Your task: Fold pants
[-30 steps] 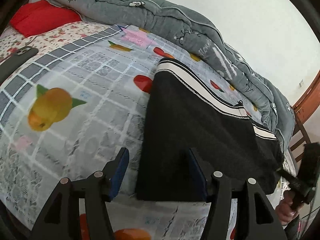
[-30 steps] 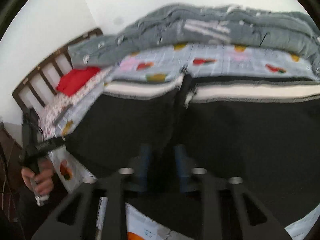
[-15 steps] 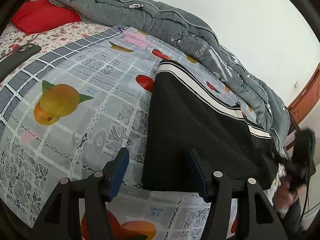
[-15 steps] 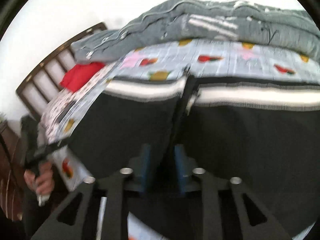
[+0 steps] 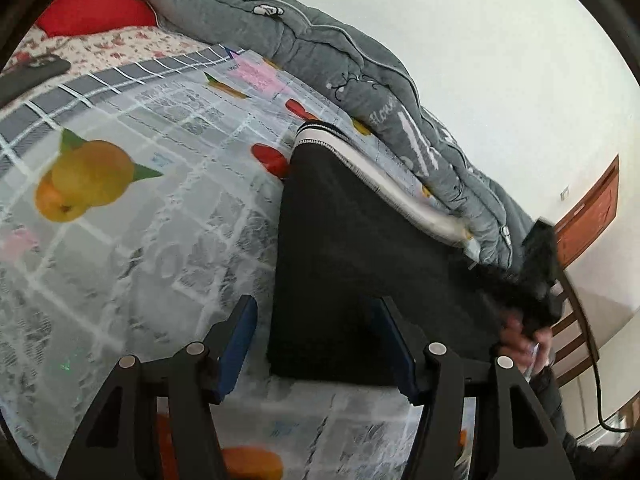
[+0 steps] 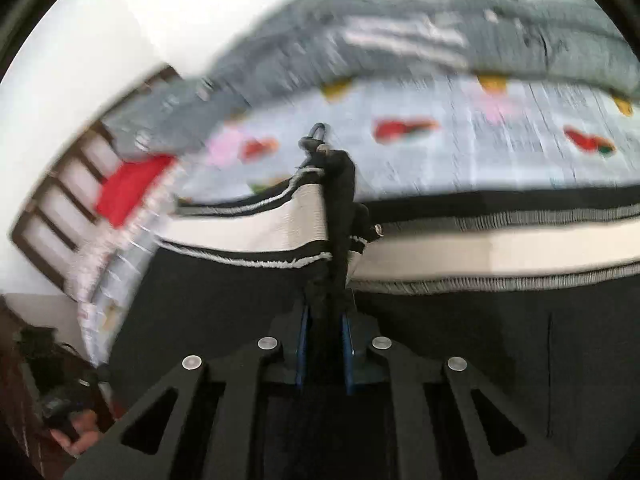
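Black pants (image 5: 360,264) with a white-striped waistband (image 5: 384,184) lie folded on the fruit-print bedsheet (image 5: 120,240). My left gripper (image 5: 316,344) is open and empty, its blue pads straddling the near left corner of the pants, just above the sheet. My right gripper (image 6: 324,344) is shut on a bunched fold of the pants (image 6: 340,216) and lifts it, so the waistband (image 6: 260,232) rises with it. The right gripper also shows at the right of the left wrist view (image 5: 536,276), at the far end of the pants.
A grey quilt (image 5: 320,48) is piled along the far side of the bed. A red pillow (image 5: 92,8) and a dark phone (image 5: 32,76) lie near the wooden headboard (image 6: 60,208). A wooden chair (image 5: 576,328) stands past the bed's right edge.
My right gripper has closed further on the pants and raised the fold, pulling the waistband up. My left gripper has stayed open at the near corner, with the view shifted slightly.
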Demonstrator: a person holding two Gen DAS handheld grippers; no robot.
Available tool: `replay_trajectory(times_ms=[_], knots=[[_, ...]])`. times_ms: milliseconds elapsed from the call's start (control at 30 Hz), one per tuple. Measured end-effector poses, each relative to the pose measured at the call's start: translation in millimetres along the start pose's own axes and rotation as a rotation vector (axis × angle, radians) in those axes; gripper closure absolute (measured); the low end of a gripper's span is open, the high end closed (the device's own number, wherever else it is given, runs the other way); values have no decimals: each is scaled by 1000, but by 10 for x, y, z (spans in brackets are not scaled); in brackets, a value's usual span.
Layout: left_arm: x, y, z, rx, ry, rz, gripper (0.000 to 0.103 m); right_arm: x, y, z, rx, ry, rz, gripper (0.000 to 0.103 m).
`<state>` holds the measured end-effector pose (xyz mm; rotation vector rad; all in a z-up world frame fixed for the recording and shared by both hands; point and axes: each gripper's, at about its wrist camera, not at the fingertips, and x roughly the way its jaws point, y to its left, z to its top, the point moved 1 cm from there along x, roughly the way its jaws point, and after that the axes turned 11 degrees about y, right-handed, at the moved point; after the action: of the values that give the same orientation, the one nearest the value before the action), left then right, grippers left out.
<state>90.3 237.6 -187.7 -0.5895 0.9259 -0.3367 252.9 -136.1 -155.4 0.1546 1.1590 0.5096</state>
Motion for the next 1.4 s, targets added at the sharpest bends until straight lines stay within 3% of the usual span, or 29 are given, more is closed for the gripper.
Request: replay_trajectory(times_ms=[33,133,267,433,500,633,800,967,1067,1233,1267,1400], knots=[[45,-17,40,-7,1,-7,44,100,7,-12,-2,47,-40,84],[119,-49,100,-18,6,3,44,-83,167,-154,-58,18,-92,79],[128,-57,93,-27,-3,10,44,-467,296,-537,-125,-54,-82,75],[35,-63,-85,-46,4,-31,44,-362,338,-1020,-191,-44,-104,72],[16,-70,-154,-54,5,-47,44,-364,301,-1089,-156,-75,-82,72],[144,-100,-22,-93,-6,-72,38,-418,267,-1105,-100,-57,-11,71],[207,-163,24,-151,-38,-43,38,-726,194,-1316,-125,-91,-29,68],[95,-171,-226,-213,-38,-108,38,-1052,-164,-1505,-73,-139,-79,68],[115,-179,-174,-291,-53,-94,39,-1222,-408,-1595,-17,-158,-66,68],[159,-212,-77,-418,-83,50,73,-1579,-657,-1806,7,-211,-84,68],[147,-254,-57,-412,-91,55,84,-1649,-706,-1844,8,-223,-100,68],[2,-792,84,-260,-142,175,88,-1866,-937,-1970,34,-257,-157,68]])
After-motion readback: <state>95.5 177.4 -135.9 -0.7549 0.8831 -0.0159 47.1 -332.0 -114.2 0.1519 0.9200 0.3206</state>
